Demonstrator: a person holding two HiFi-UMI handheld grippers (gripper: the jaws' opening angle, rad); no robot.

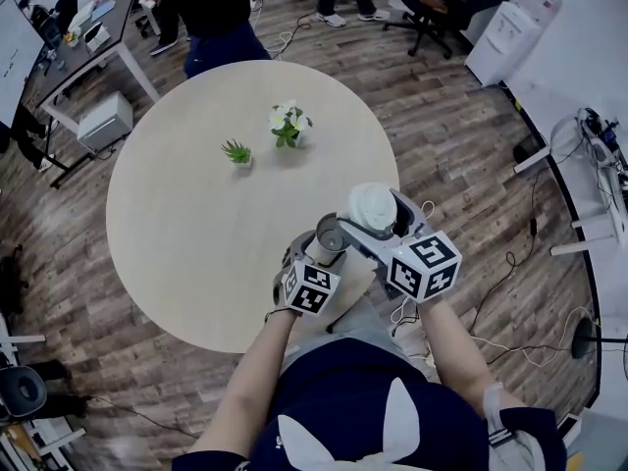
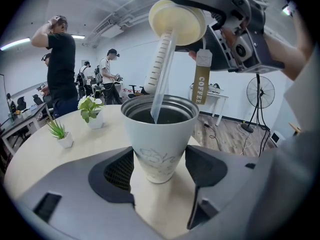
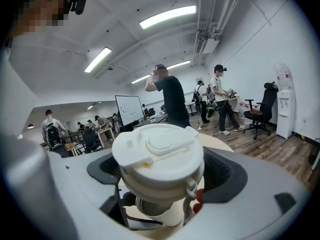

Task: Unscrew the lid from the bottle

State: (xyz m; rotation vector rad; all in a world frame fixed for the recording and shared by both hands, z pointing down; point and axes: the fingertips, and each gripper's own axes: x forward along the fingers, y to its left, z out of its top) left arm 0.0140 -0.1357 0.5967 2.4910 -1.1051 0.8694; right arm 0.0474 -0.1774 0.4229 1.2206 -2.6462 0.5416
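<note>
At the round beige table's (image 1: pixel 196 224) near edge, short of two small potted plants (image 1: pixel 236 152), the left gripper (image 2: pixel 159 166) pinches the open white bottle (image 2: pixel 159 134). The right gripper (image 3: pixel 162 173) clamps its cream lid (image 3: pixel 157 151) above, with the translucent straw (image 2: pixel 161 84) dipping inside.

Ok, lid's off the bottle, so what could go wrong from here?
1. The straw under the lid in the right gripper hangs inside the bottle; swinging sideways could catch the rim and tip it.
2. The left gripper fingers grip the bottle low on its body, near the table edge, so a knock might lever it over.
</note>
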